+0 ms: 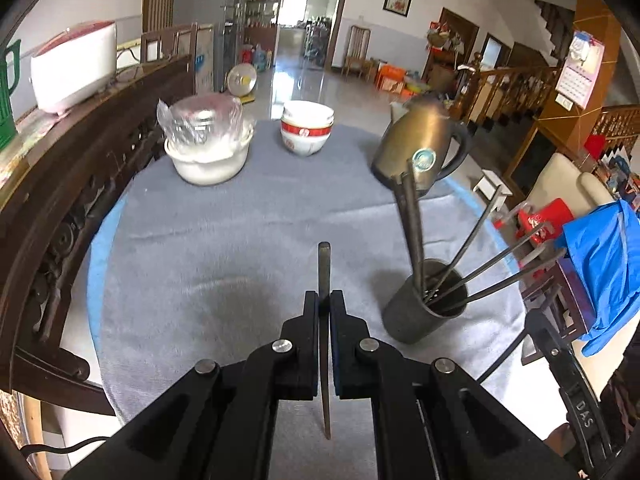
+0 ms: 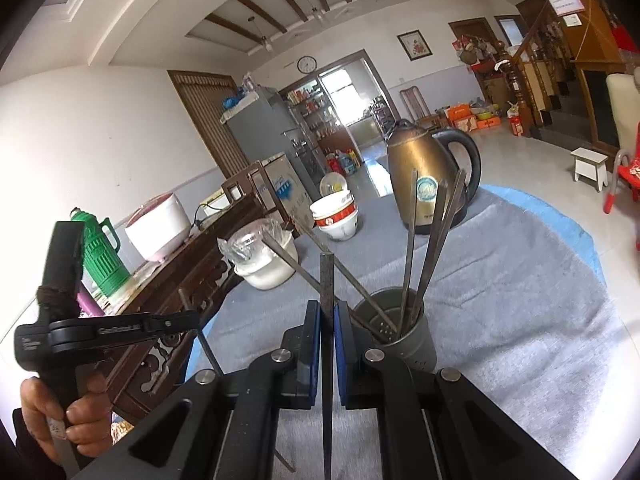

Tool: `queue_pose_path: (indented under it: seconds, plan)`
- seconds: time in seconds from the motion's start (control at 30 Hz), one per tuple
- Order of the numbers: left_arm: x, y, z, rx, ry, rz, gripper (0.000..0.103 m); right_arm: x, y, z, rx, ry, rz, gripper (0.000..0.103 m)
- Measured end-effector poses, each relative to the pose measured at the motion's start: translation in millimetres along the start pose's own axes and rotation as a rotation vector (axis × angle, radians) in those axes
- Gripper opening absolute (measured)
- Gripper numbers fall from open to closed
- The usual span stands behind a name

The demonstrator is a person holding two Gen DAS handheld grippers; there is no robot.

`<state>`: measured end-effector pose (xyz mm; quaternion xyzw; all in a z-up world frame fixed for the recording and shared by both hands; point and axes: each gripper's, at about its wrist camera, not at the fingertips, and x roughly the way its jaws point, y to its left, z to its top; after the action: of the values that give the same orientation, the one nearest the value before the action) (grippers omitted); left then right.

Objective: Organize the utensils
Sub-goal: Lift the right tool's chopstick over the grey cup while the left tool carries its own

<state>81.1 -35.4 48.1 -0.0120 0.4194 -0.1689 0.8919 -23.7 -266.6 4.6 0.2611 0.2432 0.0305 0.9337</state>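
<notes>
My left gripper point(image 1: 324, 300) is shut on a dark metal chopstick point(image 1: 324, 268) that stands upright between its pads, over the grey cloth. A metal utensil cup point(image 1: 420, 312) stands to its right and holds several chopsticks point(image 1: 412, 220). My right gripper point(image 2: 327, 310) is shut on another dark chopstick point(image 2: 326, 280), held upright just left of the cup point(image 2: 404, 340), which holds several leaning chopsticks point(image 2: 410, 248). The left gripper point(image 2: 192, 320) shows in the right wrist view at the far left, in a hand, with a chopstick point(image 2: 200, 340) in it.
A round table with a grey cloth point(image 1: 224, 240) carries a gold kettle point(image 1: 416, 148), stacked red-banded bowls point(image 1: 306, 128) and a white bowl with plastic wrap point(image 1: 208, 152). A dark wooden sideboard point(image 1: 80, 168) with a rice cooker point(image 1: 74, 66) lies left. Blue cloth point(image 1: 608, 256) is on the right.
</notes>
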Motion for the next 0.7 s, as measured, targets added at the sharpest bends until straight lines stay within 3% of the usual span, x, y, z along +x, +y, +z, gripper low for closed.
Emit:
queue_pose_path:
  seconds: [0.43, 0.7]
  plan:
    - [-44.1, -26.1, 10.6, 0.022, -0.101, -0.035, 0.005, -23.2, -3.5, 17.5, 0.012, -0.100, -0.005, 0.007]
    - [-66.4, -46.1, 25.8, 0.036, -0.179, -0.042, 0.005, -37.2, -5.4, 46.3, 0.011, -0.199, -0.013, 0.008]
